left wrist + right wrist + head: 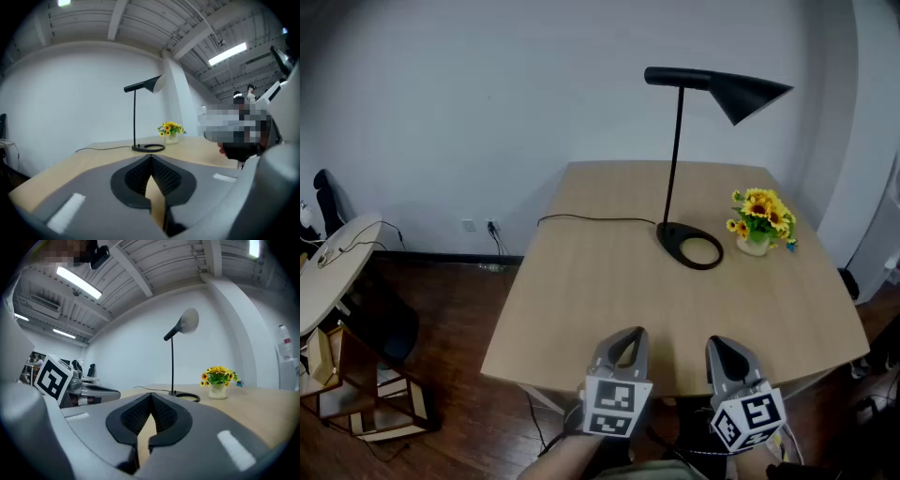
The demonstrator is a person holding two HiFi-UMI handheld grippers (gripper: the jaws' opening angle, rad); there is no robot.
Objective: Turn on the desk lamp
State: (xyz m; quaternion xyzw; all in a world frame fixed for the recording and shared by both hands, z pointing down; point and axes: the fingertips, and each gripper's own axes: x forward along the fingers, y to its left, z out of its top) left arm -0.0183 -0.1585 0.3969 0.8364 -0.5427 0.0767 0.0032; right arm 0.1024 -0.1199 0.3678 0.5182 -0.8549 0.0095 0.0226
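Note:
A black desk lamp (677, 150) stands on the far half of the light wooden table (581, 300), its ring base (691, 247) beside a small pot of sunflowers (759, 223). The cone shade (748, 94) points right and shows no glow. The lamp (136, 117) also shows far ahead in the left gripper view, and the lamp (172, 362) stands ahead in the right gripper view. My left gripper (626, 343) and right gripper (724, 349) hover side by side over the table's near edge, both shut with nothing between the jaws, well short of the lamp.
The lamp's black cord (591, 219) runs left across the table and off its edge toward a wall socket (491, 226). A round white table (333, 267) and a wooden stool (356, 384) stand on the floor at the left.

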